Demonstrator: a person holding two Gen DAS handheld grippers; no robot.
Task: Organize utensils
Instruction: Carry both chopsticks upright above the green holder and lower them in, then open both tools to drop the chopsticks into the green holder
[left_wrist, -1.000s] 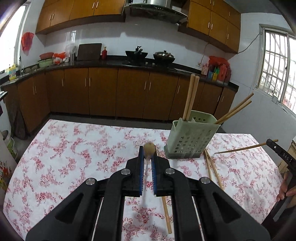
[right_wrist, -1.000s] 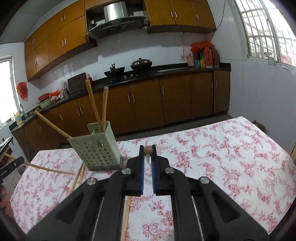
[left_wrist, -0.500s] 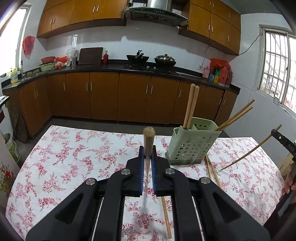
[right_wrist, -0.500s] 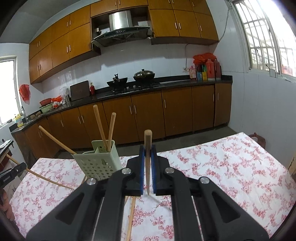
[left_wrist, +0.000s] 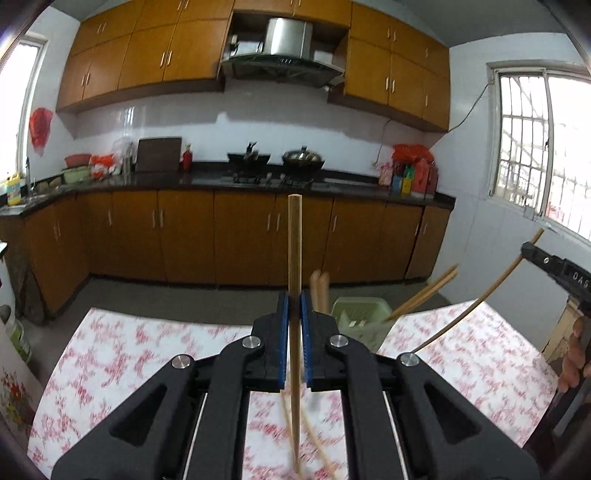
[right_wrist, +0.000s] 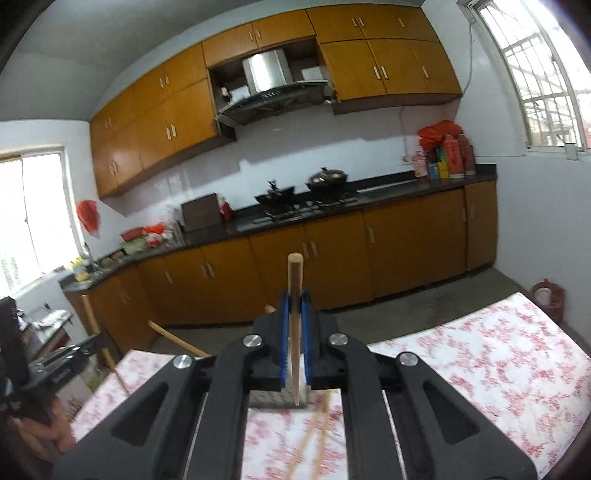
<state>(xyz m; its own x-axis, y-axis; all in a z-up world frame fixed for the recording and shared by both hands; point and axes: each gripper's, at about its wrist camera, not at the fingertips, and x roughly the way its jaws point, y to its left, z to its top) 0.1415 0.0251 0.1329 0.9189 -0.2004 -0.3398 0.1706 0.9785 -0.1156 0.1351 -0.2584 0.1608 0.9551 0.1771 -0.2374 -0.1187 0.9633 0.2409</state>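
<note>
My left gripper (left_wrist: 294, 306) is shut on a wooden chopstick (left_wrist: 294, 258) that stands upright between its blue pads. A green perforated holder (left_wrist: 360, 314) with several chopsticks stands just right of it, partly hidden. My right gripper (right_wrist: 294, 306) is shut on another upright chopstick (right_wrist: 295, 280); in the left wrist view that gripper (left_wrist: 554, 266) shows at the right edge with its chopstick (left_wrist: 476, 306). In the right wrist view the holder (right_wrist: 275, 400) is almost hidden behind the jaws. Loose chopsticks (right_wrist: 314, 435) lie on the cloth below.
The table has a red floral cloth (left_wrist: 122, 354). Kitchen cabinets (left_wrist: 184, 236) and a counter with pots (left_wrist: 303, 157) stand beyond it. The left gripper (right_wrist: 62, 365) shows at the left edge of the right wrist view. A person's hand (left_wrist: 572, 362) is at the right.
Both grippers have risen and tilted up with their chopsticks, which now stand taller in view. The holder has dropped lower and is mostly hidden behind the jaws.
</note>
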